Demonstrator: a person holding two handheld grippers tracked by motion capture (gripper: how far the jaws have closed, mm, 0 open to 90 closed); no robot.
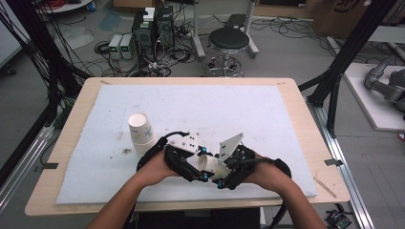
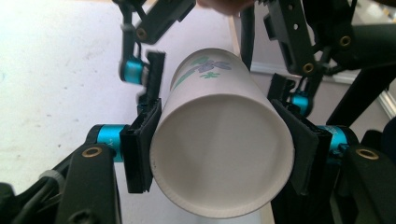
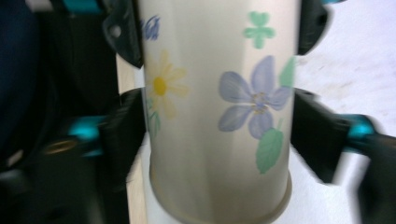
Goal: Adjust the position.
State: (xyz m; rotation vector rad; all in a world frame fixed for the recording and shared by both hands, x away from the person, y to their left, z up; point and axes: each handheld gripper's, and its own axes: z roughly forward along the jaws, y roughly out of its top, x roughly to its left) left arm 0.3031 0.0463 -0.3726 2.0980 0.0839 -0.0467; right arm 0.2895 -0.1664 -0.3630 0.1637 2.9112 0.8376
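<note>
Lying sideways between both claws, low over the near edge of the white surface [image 1: 215,102]: a flowered paper cup [image 1: 208,163]. Left claw [image 2: 219,154] clamping the cup near its open mouth, pads pressing both sides. Right claw [image 3: 215,133] flanking the cup's printed wall, jaws spread apart, blurring. Standing upside down just left of the hands: another stacked paper cup [image 1: 141,133].
</note>
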